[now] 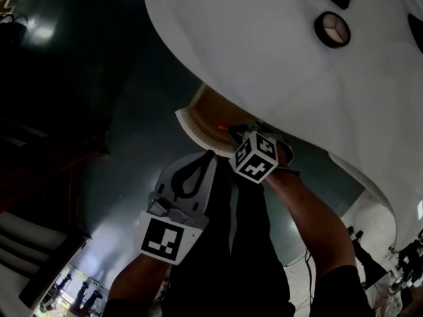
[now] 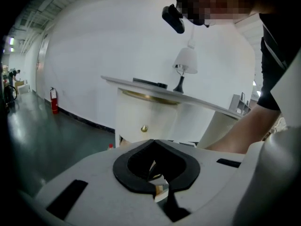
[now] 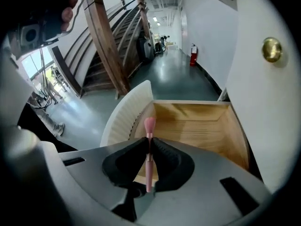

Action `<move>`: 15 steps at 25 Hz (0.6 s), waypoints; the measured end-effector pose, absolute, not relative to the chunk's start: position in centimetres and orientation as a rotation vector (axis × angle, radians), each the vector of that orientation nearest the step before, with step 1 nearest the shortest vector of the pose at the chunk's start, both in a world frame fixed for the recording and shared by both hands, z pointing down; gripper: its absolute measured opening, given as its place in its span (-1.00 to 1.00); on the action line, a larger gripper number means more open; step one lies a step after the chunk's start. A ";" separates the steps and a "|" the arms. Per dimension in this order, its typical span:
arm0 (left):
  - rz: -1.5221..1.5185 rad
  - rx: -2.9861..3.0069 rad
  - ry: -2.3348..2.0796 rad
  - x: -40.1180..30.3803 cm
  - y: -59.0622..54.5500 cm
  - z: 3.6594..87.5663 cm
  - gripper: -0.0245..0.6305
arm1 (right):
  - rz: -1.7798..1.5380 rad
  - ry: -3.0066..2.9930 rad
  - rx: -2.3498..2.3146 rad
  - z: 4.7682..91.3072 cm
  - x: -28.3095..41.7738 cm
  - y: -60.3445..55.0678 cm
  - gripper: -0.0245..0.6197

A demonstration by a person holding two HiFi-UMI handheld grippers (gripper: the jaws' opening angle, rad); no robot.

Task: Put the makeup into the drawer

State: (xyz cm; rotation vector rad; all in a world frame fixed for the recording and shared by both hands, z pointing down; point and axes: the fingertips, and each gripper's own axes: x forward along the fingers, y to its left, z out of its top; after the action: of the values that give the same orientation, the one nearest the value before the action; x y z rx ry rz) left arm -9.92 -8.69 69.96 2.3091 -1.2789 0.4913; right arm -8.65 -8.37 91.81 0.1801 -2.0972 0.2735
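Observation:
A pink makeup brush point(image 3: 149, 126) stands upright between the pads of my right gripper point(image 3: 149, 141), which is shut on its handle. Its bristle head pokes past the jaw tips, over the open wooden drawer point(image 3: 202, 124). That drawer has a white ribbed front point(image 3: 123, 116). In the head view the drawer point(image 1: 200, 119) sticks out from under the white tabletop point(image 1: 264, 51), with the right gripper's marker cube point(image 1: 255, 156) just beside it. My left gripper point(image 1: 195, 174) hangs lower left of the drawer. Its jaws meet at the tips point(image 2: 154, 141) with nothing held.
A closed upper drawer with a brass knob point(image 3: 272, 49) sits right of the open one. The left gripper view shows a white dresser with a knob point(image 2: 144, 128) and a lamp point(image 2: 186, 62) on top. A wooden staircase point(image 3: 110, 46) and dark green floor point(image 3: 169, 76) lie beyond.

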 end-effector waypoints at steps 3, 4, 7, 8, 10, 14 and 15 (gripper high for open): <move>0.521 2.285 -1.268 -10.4 -8.3 71.5 -0.89 | 0.254 -2.074 0.132 93.5 -9.7 -8.1 -0.78; 0.529 2.282 -1.267 -10.6 -8.3 72.0 -0.89 | 0.250 -2.063 0.125 94.1 -10.1 -8.2 -0.78; 0.540 2.282 -1.270 -11.3 -8.5 72.8 -0.89 | 0.224 -2.015 0.101 95.8 -10.6 -8.7 -0.78; 0.540 2.276 -1.272 -11.5 -8.5 73.0 -0.89 | 0.210 -1.994 0.090 96.4 -10.6 -8.9 -0.78; 0.541 2.262 -1.275 -11.9 -8.5 73.5 -0.89 | 0.184 -1.958 0.073 97.4 -10.6 -9.1 -0.78; 0.553 2.248 -1.267 -12.3 -8.5 74.8 -0.89 | 0.150 -1.931 0.054 98.7 -11.1 -9.7 -0.78; 0.556 2.248 -1.264 -12.4 -8.5 75.0 -0.89 | 0.142 -1.924 0.044 99.1 -11.3 -9.7 -0.78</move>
State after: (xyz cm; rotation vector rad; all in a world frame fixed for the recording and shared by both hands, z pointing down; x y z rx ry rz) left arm -12.41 -8.54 75.01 2.2476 -1.2642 0.5561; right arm -11.26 -9.66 99.10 0.0437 -1.9242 0.1416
